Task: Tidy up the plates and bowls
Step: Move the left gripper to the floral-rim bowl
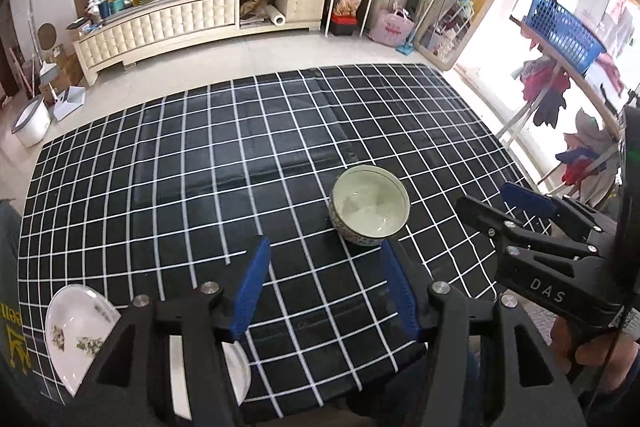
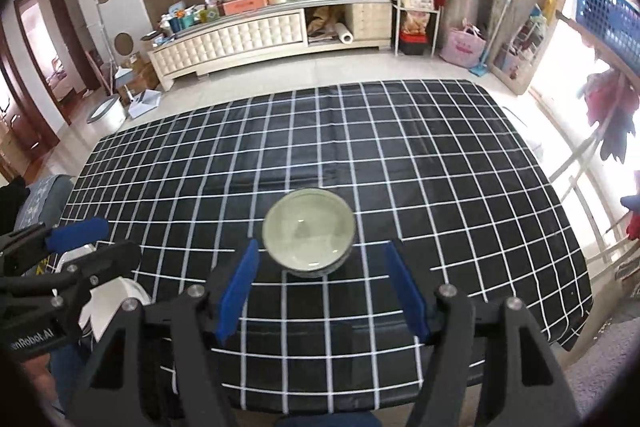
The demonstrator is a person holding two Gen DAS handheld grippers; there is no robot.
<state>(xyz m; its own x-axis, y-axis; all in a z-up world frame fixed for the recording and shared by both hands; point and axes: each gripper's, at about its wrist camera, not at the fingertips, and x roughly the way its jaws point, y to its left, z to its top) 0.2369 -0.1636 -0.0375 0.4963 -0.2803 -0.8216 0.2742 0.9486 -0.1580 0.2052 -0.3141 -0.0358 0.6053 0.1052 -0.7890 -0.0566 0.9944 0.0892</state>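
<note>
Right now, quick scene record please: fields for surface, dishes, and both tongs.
surface: table with black checked cloth
bowl: pale green inside, patterned outside, upright, empty, near table centre
plate: white with floral print, at near left edge, partly hidden under left tongs
left tongs: open, holding nothing, bowl ahead and to their right
right tongs: open, holding nothing, bowl just ahead between the fingers' line, not touching

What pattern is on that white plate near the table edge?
The plate is white with small green floral sprigs, clearest in the left wrist view, where the left gripper partly hides it.
</note>
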